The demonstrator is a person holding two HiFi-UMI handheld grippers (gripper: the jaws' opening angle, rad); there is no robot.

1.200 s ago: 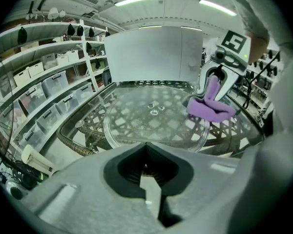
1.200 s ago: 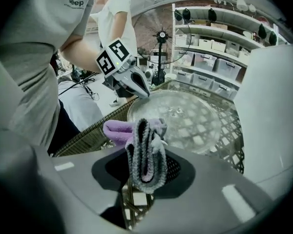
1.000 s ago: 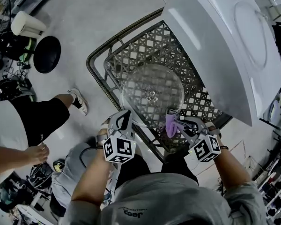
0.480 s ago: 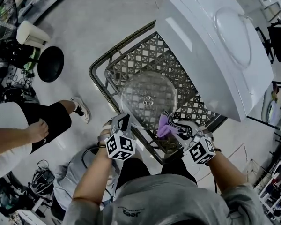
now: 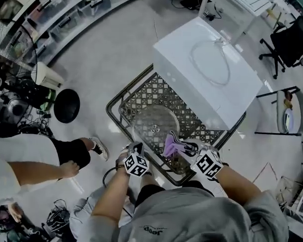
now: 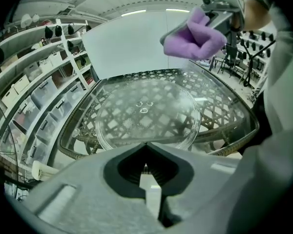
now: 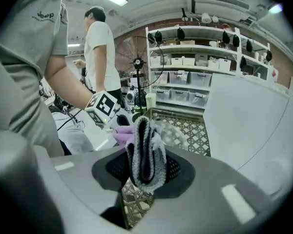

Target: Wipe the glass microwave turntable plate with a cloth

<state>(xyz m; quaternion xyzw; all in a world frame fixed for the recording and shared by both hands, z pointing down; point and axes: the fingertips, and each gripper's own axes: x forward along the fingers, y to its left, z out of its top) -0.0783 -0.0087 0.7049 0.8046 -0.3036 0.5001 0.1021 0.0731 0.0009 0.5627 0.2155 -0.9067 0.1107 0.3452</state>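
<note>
The round clear glass turntable plate (image 5: 154,126) lies flat on a dark lattice table (image 5: 161,93). My right gripper (image 5: 178,145) is shut on a purple cloth (image 5: 169,145) with a grey striped back, held over the plate's near right rim. In the right gripper view the folded cloth (image 7: 145,152) fills the jaws. The left gripper (image 5: 136,147) sits at the plate's near left rim. In the left gripper view its jaws meet at the tip, with nothing between them, just short of the plate (image 6: 146,113). There the cloth (image 6: 195,35) hangs above the plate's far right side.
A large white box-shaped appliance (image 5: 207,69) stands against the table's far right side. A person (image 5: 40,160) stands at the left, one shoe (image 5: 99,148) near the table. A black round stool (image 5: 66,105) and cables lie further left. Shelves line the far wall.
The head view has pulled back and up, showing more of the room. Both grippers stay at the plate's near rim, the cloth still in the right one. The bystander's arm moved.
</note>
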